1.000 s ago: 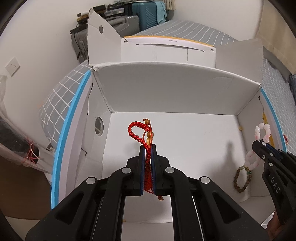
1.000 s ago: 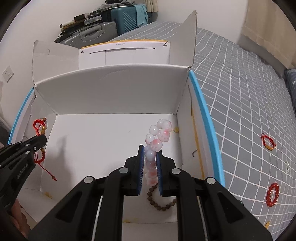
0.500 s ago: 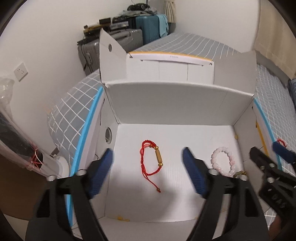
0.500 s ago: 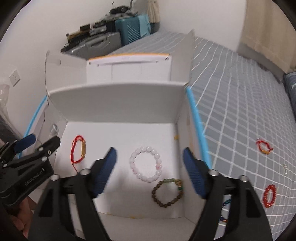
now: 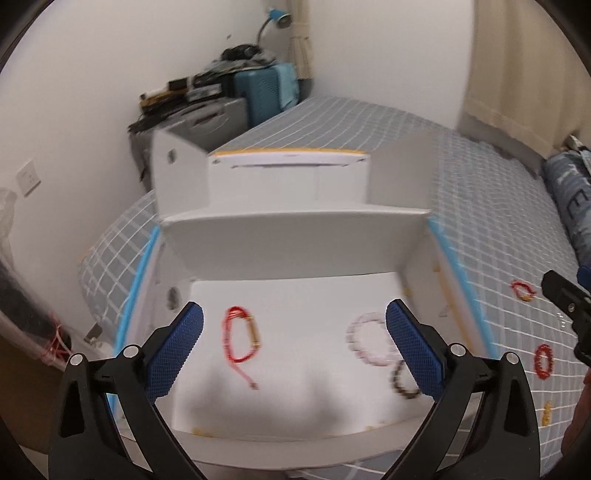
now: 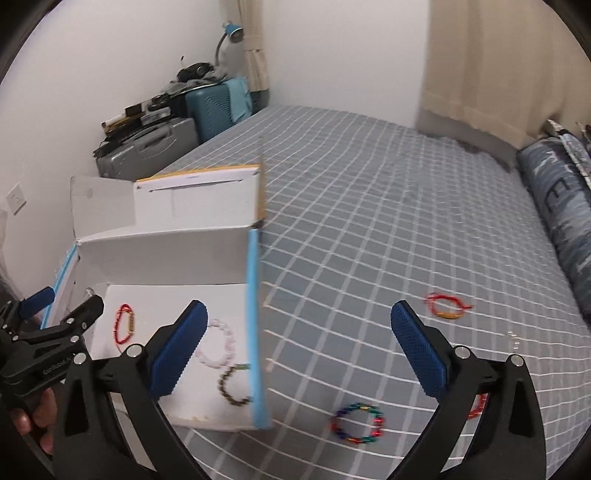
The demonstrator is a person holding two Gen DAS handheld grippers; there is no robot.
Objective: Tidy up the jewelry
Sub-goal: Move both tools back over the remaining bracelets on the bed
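- Grey checked bedspread (image 6: 369, 229) carries a white box (image 6: 162, 254) holding three bracelets.
- Right gripper (image 6: 295, 354), wide open and empty, faces the multicoloured bracelet (image 6: 356, 422), just ahead, lying flat.
- Left gripper (image 5: 293, 349), likewise spread and empty, hovers over the box.

This is a bedroom in a home. A big bed (image 6: 369, 229) with a grey checked sheet fills the room, with a curtain (image 6: 498, 66) behind it and suitcases (image 6: 177, 129) stacked in the corner. The blue thing above them looks like a small lamp (image 6: 232, 31).
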